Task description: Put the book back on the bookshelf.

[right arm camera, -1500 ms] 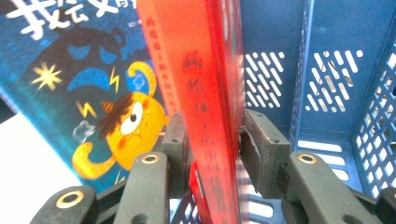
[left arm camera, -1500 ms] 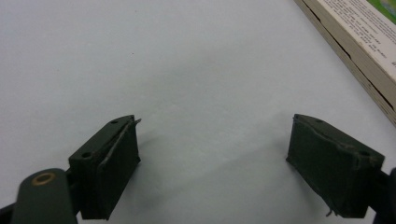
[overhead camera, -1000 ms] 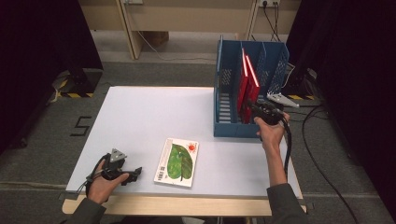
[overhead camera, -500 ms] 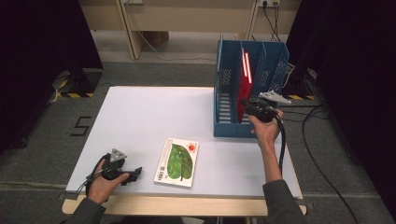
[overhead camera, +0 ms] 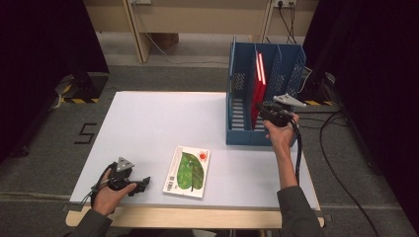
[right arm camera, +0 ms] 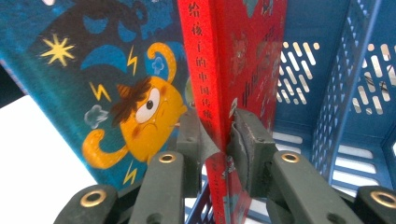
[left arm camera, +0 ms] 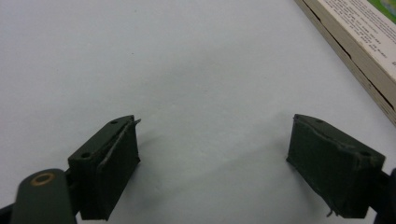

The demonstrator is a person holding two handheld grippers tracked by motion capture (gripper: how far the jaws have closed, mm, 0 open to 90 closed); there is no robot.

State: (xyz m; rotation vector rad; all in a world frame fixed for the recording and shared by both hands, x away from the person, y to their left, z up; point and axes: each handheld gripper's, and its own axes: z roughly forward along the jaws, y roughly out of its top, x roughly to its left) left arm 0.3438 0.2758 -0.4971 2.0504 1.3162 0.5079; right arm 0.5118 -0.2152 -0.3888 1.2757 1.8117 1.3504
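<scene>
I am pinching the red book (right arm camera: 219, 70) in my right gripper (right arm camera: 223, 140) at the blue rack (overhead camera: 237, 98) in the frame's upper right, while the green book (overhead camera: 188, 170) at lower centre is waiting beside my spread left gripper (left arm camera: 212, 158).

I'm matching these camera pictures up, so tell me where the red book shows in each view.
High view: the red book stands upright in the blue file rack, right of centre, with the right tool at its near edge.
Left gripper view: the red book is not in it.
Right gripper view: it runs up the centre, clamped between the jaws.
Shared landmark: the blue file rack, behind the book at the right.
</scene>
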